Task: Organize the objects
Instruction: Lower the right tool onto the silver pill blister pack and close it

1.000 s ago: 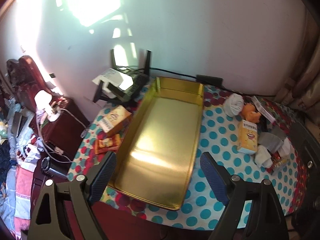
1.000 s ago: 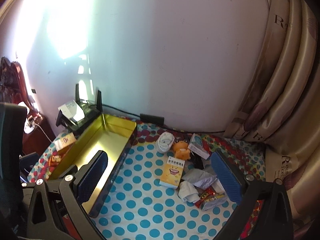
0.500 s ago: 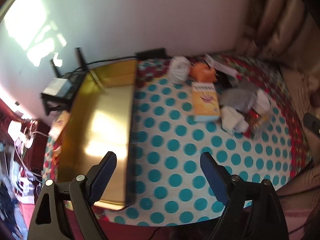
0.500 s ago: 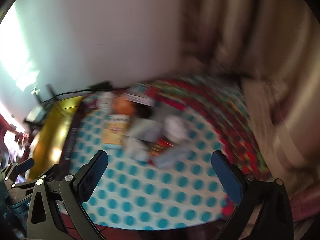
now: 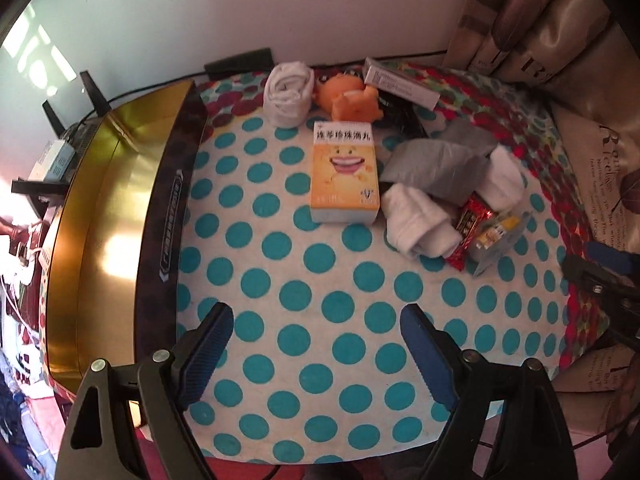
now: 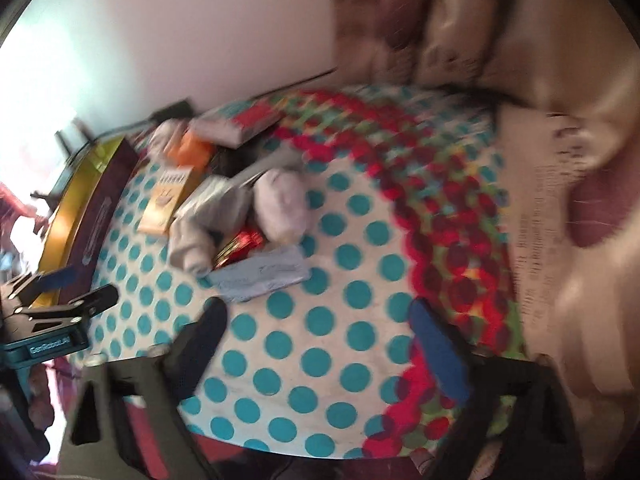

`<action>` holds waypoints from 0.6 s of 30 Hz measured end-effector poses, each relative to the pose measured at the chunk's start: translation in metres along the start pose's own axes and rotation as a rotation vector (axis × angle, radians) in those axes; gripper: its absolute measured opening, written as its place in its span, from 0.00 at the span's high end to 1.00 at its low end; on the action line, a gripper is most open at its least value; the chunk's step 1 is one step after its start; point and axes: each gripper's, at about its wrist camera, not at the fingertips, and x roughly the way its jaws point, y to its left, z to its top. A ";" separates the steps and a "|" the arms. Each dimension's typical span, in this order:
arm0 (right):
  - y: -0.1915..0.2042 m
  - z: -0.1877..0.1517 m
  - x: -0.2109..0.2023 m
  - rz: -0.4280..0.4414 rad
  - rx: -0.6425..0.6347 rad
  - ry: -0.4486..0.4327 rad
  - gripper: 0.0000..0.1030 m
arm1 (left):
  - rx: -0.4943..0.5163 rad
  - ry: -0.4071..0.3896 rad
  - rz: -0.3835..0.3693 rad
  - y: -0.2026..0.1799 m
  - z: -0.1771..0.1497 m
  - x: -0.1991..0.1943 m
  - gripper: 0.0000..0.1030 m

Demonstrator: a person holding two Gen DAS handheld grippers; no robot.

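A long gold tin tray lies along the table's left side. To its right lie a yellow medicine box, a rolled white cloth, an orange toy, white socks, grey cloth, a red snack packet and a white carton. My left gripper is open and empty above the table's front edge. My right gripper is open and empty near the front right; its view is blurred and shows the socks and a pale blue packet.
The table has a teal-dotted cloth. A router and cables sit behind the tray by the wall. A beige curtain hangs at the right. The left gripper shows at the left of the right wrist view.
Both grippers have swung right, away from the tray and toward the pile of loose objects. Both stayed open and empty.
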 end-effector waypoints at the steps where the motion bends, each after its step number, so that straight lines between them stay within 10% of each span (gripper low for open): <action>1: 0.002 0.001 0.009 0.030 -0.019 0.034 0.36 | -0.008 0.009 0.004 0.001 -0.002 0.001 0.15; 10: 0.008 0.015 0.033 0.234 -0.018 0.127 0.27 | -0.042 0.056 0.027 0.008 -0.015 0.001 0.15; 18: 0.040 0.043 0.044 0.450 -0.534 0.308 0.26 | -0.102 0.080 0.031 0.015 -0.031 -0.001 0.15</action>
